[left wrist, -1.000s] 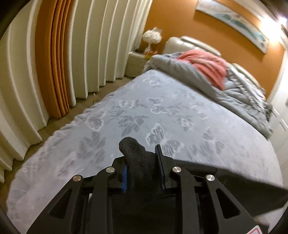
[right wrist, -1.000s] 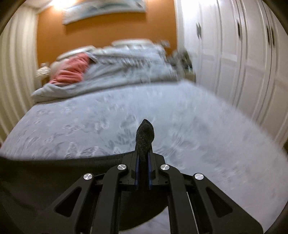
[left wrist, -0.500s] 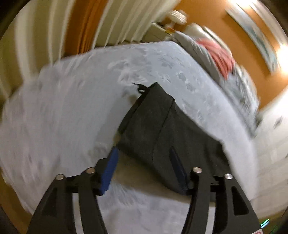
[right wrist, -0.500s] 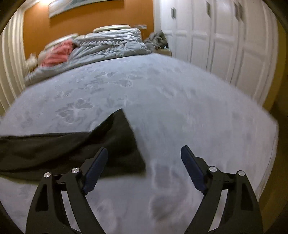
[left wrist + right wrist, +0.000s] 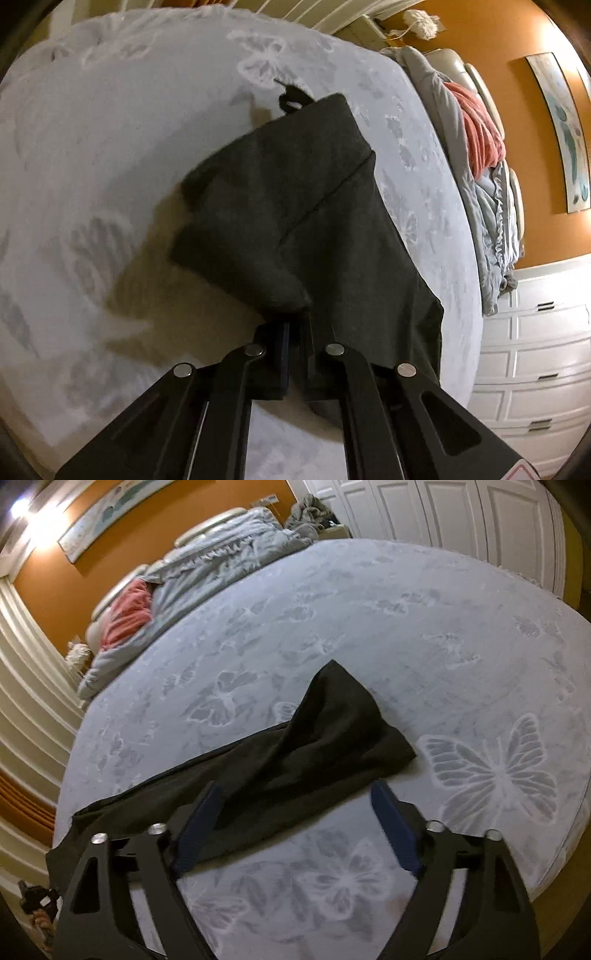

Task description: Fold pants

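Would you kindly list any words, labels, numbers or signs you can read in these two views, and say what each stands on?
No readable text in either view.
Left gripper: a red-edged sticker at the bottom edge, cut off, nothing legible.
Wall picture: an image only, no lettering visible.
Pants and bedspread: no label or print with words.

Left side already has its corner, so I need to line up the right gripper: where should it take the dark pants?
Probably the leg-end corner of the dark pants, approached from the near edge of the bed. That end lies flat with its hem free just beyond the open right gripper, so one finger can slide underneath. The left gripper is shut on the other end.
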`<state>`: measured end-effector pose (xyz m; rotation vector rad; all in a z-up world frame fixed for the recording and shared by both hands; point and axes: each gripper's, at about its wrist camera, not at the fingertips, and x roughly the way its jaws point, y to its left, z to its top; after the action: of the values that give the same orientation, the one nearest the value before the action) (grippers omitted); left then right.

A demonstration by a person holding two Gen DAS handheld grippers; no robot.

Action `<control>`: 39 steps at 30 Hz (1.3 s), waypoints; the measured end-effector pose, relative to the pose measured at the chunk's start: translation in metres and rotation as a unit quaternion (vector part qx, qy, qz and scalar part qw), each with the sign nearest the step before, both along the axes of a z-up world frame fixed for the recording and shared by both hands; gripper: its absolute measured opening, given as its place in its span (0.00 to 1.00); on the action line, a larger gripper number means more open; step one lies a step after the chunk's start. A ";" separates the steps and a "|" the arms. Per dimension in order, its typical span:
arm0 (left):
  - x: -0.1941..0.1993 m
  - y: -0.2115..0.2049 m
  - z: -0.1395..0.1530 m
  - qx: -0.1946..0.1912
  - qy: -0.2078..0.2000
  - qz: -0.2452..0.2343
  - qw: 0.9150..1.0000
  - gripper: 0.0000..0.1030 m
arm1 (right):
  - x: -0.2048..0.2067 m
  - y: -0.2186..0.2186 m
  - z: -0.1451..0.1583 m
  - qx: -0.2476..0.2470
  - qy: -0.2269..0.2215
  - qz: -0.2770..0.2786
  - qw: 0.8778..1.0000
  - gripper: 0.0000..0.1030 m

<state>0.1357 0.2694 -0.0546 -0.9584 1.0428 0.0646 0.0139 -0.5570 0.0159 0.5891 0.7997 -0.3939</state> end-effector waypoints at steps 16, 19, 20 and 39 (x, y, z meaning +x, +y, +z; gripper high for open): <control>0.029 -0.008 0.038 0.084 -0.056 -0.048 0.994 0.01 | 0.060 -0.024 0.029 0.027 -0.111 0.011 0.993 0.02; 0.029 -0.009 0.029 0.105 -0.035 -0.050 0.993 0.01 | 0.028 -0.028 0.023 -0.017 -0.091 0.003 0.996 0.02; 0.031 -0.010 0.025 0.109 -0.025 -0.052 0.992 0.01 | 0.029 -0.034 0.001 -0.003 -0.054 0.003 0.999 0.02; 0.015 -0.005 0.056 0.124 -0.107 -0.047 0.985 0.02 | 0.009 -0.051 -0.003 0.002 -0.054 -0.011 0.998 0.03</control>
<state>0.1506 0.2645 0.0014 -0.6725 0.8572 0.0116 0.0229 -0.6075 0.0134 0.6176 0.6918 -0.3768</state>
